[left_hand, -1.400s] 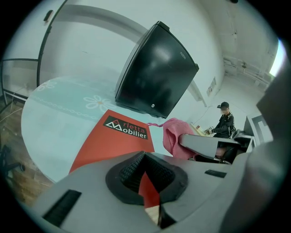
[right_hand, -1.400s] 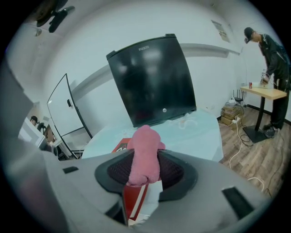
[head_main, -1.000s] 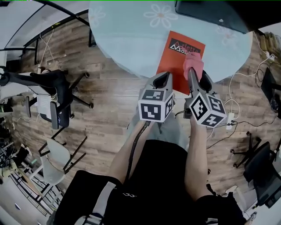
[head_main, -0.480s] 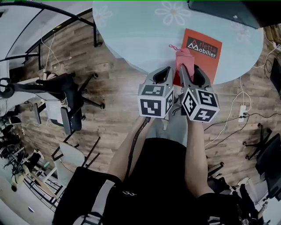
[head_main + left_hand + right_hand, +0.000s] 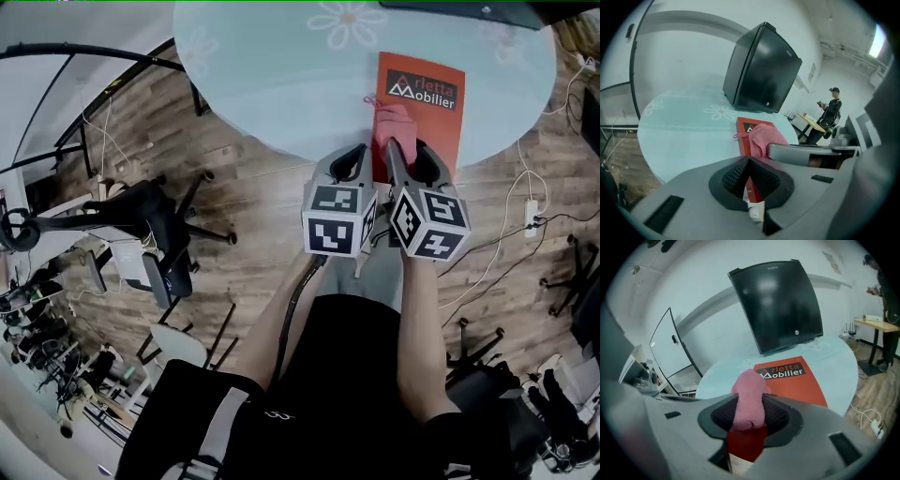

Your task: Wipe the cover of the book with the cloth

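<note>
While shut tight on the pink cloth (image 5: pixel 394 122), holds the right gripper (image 5: pixel 401 145) low over the near left part of the orange-red book (image 5: pixel 429 127). Pinches the cloth as a thick roll between the pads, with its bunched end poking out past the jaws and lying on the cover close to the left edge. Trails a thin pink loop (image 5: pixel 368 100) off the cloth's far side, over that edge.

Lies flat on the pale blue round table (image 5: pixel 272 84), toward its near rim, long axis running almost straight away from the person. Carries a dark title band at the far end, reading upright from the person's side: "Arletta Mobilier" in the right gripper view.

Shows the left gripper (image 5: pixel 359 150) just beside the right one, to the left of the book, jaws pressed together on nothing.

Hides the book's near end under both grippers in the head view, so cannot tell whether that end passes the rim. Cuts off a black box (image 5: pixel 761 70), beyond the book on the table, at the top of the head view. Leaves a distant standing person (image 5: pixel 832 110) small and hard to make out.
</note>
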